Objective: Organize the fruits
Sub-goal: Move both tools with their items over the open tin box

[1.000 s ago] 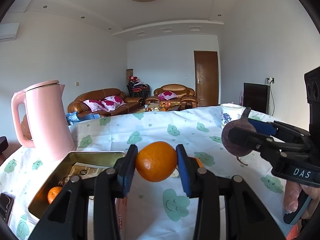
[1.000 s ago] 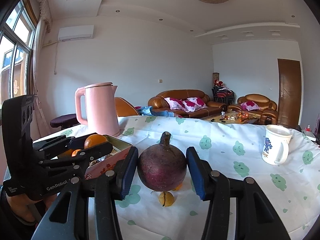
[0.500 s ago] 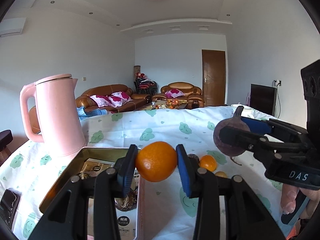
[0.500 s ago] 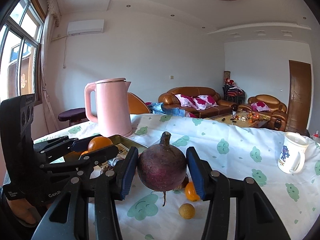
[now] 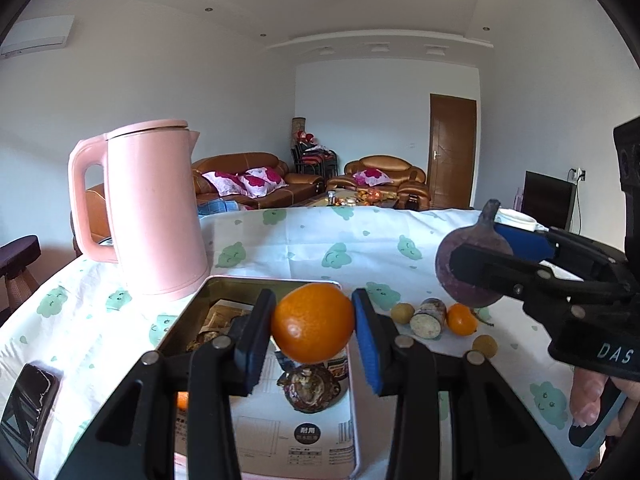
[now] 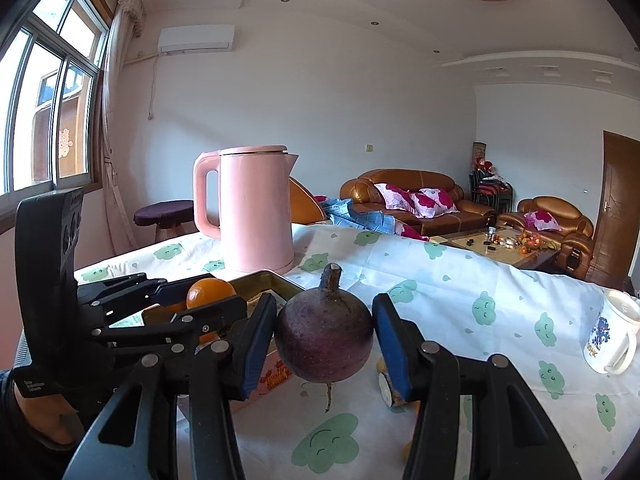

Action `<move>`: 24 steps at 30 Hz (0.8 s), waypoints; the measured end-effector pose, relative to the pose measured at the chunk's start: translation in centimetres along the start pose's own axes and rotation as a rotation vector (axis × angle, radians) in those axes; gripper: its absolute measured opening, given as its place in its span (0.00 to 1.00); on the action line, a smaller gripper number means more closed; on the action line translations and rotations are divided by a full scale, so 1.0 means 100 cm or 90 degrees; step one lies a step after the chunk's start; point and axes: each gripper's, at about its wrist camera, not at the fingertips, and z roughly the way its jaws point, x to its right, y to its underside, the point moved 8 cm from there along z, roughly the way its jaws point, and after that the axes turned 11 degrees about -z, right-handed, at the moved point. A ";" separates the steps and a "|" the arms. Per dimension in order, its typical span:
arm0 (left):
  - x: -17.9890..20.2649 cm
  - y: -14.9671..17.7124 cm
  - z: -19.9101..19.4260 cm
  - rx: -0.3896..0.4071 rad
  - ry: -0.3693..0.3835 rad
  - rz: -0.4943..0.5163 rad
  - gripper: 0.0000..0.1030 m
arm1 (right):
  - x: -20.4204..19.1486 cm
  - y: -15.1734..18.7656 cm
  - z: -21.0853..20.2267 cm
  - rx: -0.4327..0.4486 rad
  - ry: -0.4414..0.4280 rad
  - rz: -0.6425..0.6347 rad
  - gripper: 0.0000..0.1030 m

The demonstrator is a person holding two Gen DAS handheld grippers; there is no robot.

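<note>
Orange (image 5: 313, 323) at frame centre sat clamped in the left gripper (image 5: 314, 326) above the tin (image 5: 248, 280); beyond, the right gripper (image 6: 325, 334) squeezed a beetroot (image 6: 324, 338). Either round piece could have slipped and rolled across the tablecloth (image 5: 304, 240) toward the kettle (image 5: 152, 208).

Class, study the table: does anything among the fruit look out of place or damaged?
Yes. A cut stub with a pale sliced face lies on the tablecloth among small whole fruits, and the right gripper holds a dark purple beetroot, which looks like a vegetable, not a fruit.
</note>
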 end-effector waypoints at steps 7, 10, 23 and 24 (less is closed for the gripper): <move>-0.024 -0.005 -0.001 -0.003 -0.021 -0.019 0.40 | -0.014 -0.011 0.012 -0.002 -0.017 -0.019 0.50; -0.033 -0.007 -0.001 -0.005 -0.030 -0.025 0.40 | -0.020 -0.017 0.018 -0.004 -0.025 -0.030 0.50; -0.071 0.001 0.002 -0.036 -0.061 -0.052 0.40 | -0.046 -0.030 0.043 -0.014 -0.063 -0.049 0.50; -0.071 0.001 0.002 -0.038 -0.059 -0.052 0.40 | -0.050 -0.030 0.045 -0.016 -0.068 -0.051 0.50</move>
